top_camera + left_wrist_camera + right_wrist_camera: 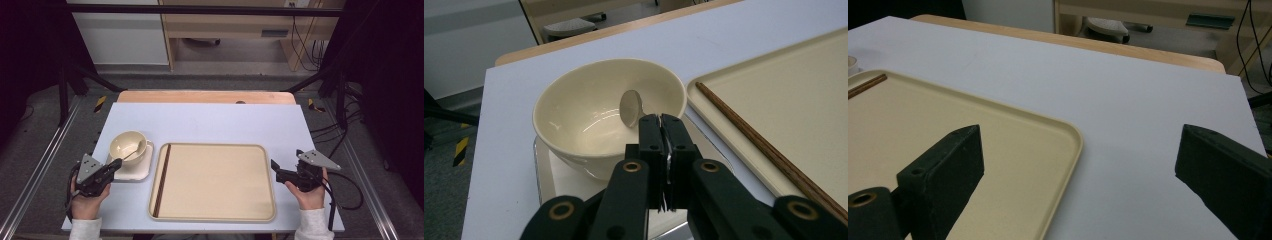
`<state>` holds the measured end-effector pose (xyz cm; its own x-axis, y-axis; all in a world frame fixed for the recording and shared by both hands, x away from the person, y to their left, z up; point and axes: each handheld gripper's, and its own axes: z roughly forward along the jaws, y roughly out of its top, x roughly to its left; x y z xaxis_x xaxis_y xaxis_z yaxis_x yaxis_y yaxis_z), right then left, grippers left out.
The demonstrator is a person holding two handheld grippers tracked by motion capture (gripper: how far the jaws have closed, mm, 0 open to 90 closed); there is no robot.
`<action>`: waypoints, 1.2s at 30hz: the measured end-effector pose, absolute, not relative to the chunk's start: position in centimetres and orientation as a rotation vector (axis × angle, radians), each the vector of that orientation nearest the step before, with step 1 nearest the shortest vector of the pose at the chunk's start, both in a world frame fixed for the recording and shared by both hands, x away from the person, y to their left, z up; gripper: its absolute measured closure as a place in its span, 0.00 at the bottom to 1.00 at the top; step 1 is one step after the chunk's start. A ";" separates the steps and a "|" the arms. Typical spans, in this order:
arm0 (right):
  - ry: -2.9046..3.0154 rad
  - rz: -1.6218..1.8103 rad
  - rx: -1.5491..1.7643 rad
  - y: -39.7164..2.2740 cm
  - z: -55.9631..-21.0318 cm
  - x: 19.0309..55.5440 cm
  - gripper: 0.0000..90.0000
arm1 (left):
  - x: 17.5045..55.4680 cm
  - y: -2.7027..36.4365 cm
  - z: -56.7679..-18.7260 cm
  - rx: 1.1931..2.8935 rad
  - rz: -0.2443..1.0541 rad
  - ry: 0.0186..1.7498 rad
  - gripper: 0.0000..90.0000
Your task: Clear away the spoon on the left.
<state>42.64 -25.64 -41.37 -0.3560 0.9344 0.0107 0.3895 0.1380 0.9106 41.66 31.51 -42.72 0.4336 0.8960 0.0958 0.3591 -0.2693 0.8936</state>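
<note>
- left gripper (661,118): jaws pressed together, pinching the spoon (631,108) handle; a thin metal sliver shows between them.
- spoon lies in the bowl (128,145), which sits on a square plate (142,170) near the table's (210,117) left edge; its head points away from the jaws into the bowl, handle leaning over the near rim.
- right gripper (274,168): jaws spread, empty, by the tray's (215,216) right edge; left hand is nearer.

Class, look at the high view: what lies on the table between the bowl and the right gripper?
The beige tray lies between the bowl and the right gripper; brown chopsticks rest along its left edge. The high view shows this.
</note>
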 end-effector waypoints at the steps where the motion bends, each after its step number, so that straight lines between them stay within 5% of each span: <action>1: 1.828 1.189 1.271 -25.7 -41.4 42.6 0.06 | 41.6 31.5 -42.7 1.828 0.788 1.074 0.98; 36: 1.826 1.185 1.258 -25.6 -41.2 42.5 0.07 | 39.7 31.9 -39.7 1.672 0.823 1.025 0.99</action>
<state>42.54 -25.58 -41.20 -0.3568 0.9342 0.0003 0.3809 0.1452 0.9131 39.67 31.87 -39.69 0.4166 0.9074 0.0556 0.2501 -0.1732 0.9526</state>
